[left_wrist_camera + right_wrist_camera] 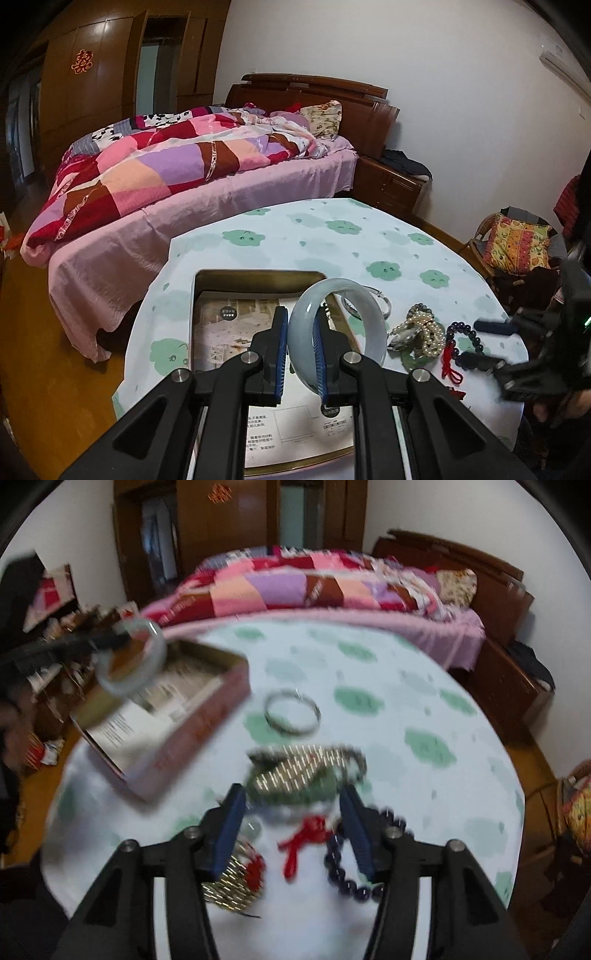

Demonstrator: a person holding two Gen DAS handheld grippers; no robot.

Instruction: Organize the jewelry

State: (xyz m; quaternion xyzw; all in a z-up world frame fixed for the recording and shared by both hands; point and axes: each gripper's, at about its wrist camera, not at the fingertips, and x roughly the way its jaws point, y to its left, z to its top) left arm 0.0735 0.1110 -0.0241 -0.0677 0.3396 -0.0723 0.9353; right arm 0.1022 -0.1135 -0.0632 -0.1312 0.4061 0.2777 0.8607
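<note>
- Your left gripper (pixel 301 350) has its jaws clenched on the pale jade bangle (pixel 338 325), pinching one side of the ring so the rest stands up clear of the tin box (pixel 258 275), above the box's 3 o'clock side.
- That grip is thin: blue pads on a smooth, curved stone. My read is that a sharp tilt or a quick swing could let the bangle swivel or slip out, and it looks like the kind of thing that cracks on a metal rim.
- Lower it well inside the box, over the paper lining, before you ease off. Let go near the 3 o'clock wall and it could catch the edge and roll out onto the counter (pixel 369 236).
- Your right gripper (pixel 291 823) has its jaws released and wide, hovering over the tangle: the pearl strand (pixel 306 771) at 12 o'clock of the tips, the red tassel (pixel 301 840) between them, the dark bead bracelet (pixel 343 871) at 5 o'clock.
- The right view is smeared, so exact contact is unclear. Closing now could snag two pieces at once and drag the whole heap.
- The silver bangle (pixel 292 710) lies alone beyond the pile at 12 o'clock; a dragged strand could knock it toward the counter's edge.
</note>
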